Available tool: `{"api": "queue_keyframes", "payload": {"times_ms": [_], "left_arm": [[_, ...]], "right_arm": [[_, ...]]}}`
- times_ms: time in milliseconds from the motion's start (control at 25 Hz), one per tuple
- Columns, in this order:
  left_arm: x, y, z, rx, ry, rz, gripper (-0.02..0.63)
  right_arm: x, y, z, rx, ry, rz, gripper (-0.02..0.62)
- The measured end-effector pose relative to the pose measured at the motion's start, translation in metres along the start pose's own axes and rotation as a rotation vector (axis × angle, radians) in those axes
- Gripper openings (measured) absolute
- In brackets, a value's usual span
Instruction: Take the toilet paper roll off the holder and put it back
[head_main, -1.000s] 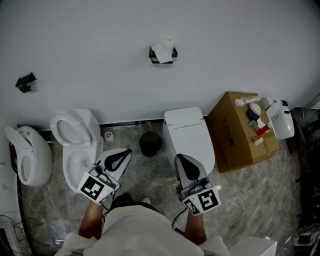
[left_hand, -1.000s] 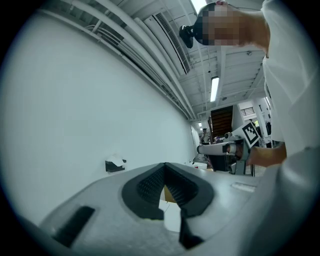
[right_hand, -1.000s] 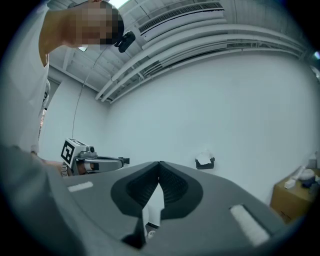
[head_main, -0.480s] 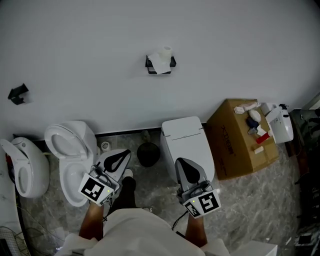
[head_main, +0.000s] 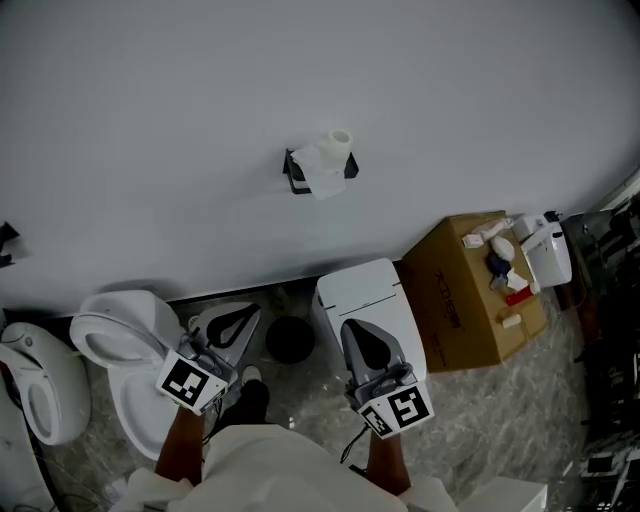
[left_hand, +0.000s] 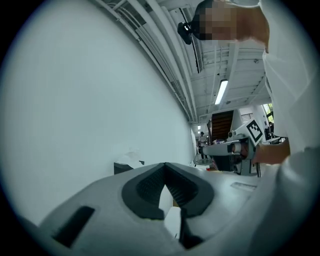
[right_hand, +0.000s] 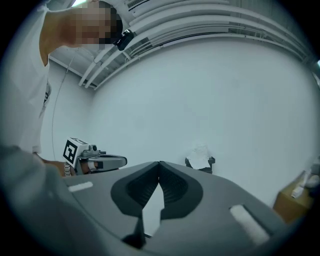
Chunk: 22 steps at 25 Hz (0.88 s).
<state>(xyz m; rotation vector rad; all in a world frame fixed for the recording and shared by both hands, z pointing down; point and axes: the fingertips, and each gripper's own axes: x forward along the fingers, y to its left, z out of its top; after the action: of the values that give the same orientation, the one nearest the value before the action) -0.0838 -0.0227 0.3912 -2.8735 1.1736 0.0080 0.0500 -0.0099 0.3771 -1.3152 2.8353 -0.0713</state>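
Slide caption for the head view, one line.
Left gripper and right gripper, both shut and empty, held out toward the wall; roll on its holder above a toilet.

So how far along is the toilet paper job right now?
Nothing done yet: the toilet paper roll sits on its wall holder. The left gripper and right gripper are both shut, empty, well short of it. Remaining: reach it, lift it off, put it back.

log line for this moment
left gripper: shut, empty | right gripper: shut, empty | toilet paper roll: on wall holder, untouched
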Motion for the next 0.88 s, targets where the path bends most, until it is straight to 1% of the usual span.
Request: {"api": "queue_keyframes", "payload": {"times_ms": [80,160,360,520,640,760,880], "left_arm": [[0.014,0.029,-0.002,-0.004,0.003,-0.018,0.003],[0.029,0.053,0.002,-0.016,-0.017,-0.032,0.003],[0.061,0.085,0.002,-0.033,-0.039,-0.064,0.003],[0.08,0.095,0.0,-0.041,-0.029,-0.084,0.003],[0.097,0.097,0.003,-0.031,-0.028,-0.09,0.003],[0.112,0.093,0.01,-0.017,-0.04,-0.083,0.003],[0.123,0.09,0.012,-0.023,-0.041,-0.069,0.003]], "right_arm": [[0.03,-0.009,0.002,-0.002,0.002,-0.017,0.011],[0.054,-0.017,0.002,-0.004,0.002,-0.035,0.011],[0.089,-0.04,0.0,-0.007,0.022,-0.069,0.011],[0.103,-0.058,0.004,-0.009,0.02,-0.085,0.011],[0.108,-0.072,0.005,-0.019,0.024,-0.087,0.011],[0.108,-0.09,0.005,-0.021,0.024,-0.086,0.022],[0.11,-0.106,0.011,-0.027,0.011,-0.079,0.026]]}}
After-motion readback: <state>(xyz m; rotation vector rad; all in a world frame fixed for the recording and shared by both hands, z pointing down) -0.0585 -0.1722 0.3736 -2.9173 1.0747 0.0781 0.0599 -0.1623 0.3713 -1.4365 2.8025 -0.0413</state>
